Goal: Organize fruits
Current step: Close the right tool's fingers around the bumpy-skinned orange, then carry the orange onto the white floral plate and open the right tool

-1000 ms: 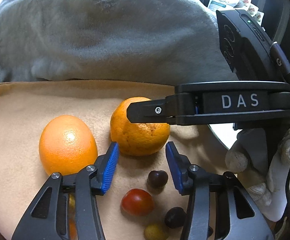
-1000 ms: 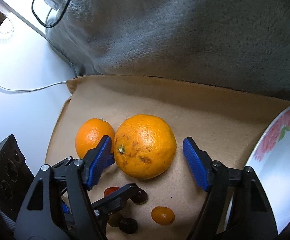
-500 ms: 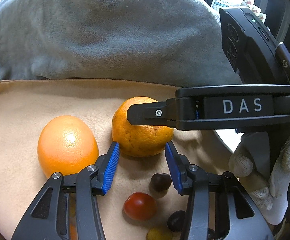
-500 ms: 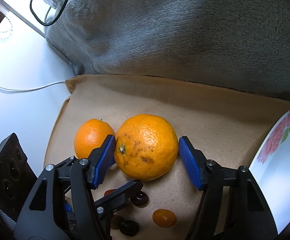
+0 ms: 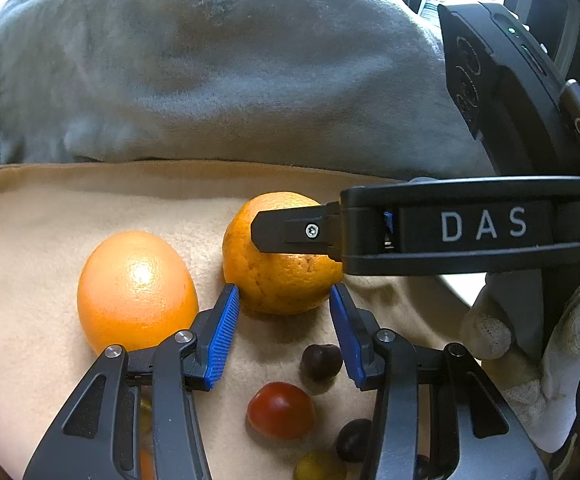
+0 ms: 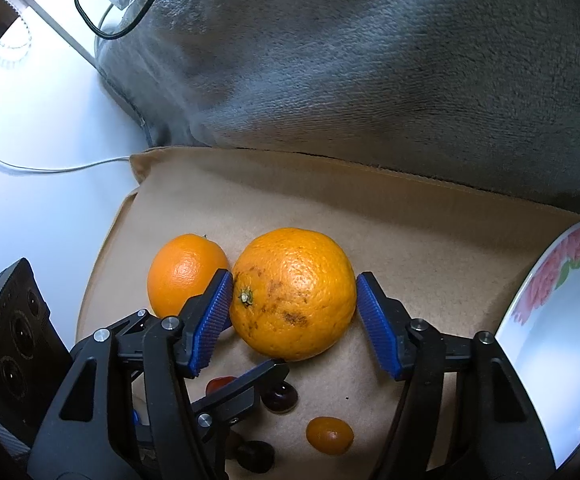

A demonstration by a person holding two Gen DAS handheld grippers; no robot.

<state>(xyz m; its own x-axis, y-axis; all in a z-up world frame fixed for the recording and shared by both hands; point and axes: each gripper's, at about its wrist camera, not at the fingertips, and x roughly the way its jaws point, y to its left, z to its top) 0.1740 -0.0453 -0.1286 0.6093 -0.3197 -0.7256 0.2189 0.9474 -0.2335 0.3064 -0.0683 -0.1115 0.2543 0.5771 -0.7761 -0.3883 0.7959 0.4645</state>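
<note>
A large speckled orange point(image 6: 293, 294) lies on a tan cloth point(image 6: 409, 240), beside a smaller smooth orange point(image 6: 184, 270). My right gripper point(image 6: 293, 308) has its blue pads on both sides of the large orange, the left pad touching it, the right pad at its edge. In the left wrist view the same large orange point(image 5: 278, 276) sits just beyond my open left gripper point(image 5: 284, 328), with the right gripper's finger across it. The smooth orange point(image 5: 136, 290) is to its left. Small cherry tomatoes, red point(image 5: 282, 410) and dark point(image 5: 321, 361), lie near the fingers.
A white plate with pink flowers point(image 6: 553, 320) sits at the right edge of the cloth. A grey blanket point(image 6: 369, 60) rises behind. A small orange tomato point(image 6: 329, 435) lies on the cloth. A white table with a cable point(image 6: 42, 168) is at left.
My right gripper's jaws have closed in around the large orange. My left gripper has moved a little forward toward the same orange, still open.
</note>
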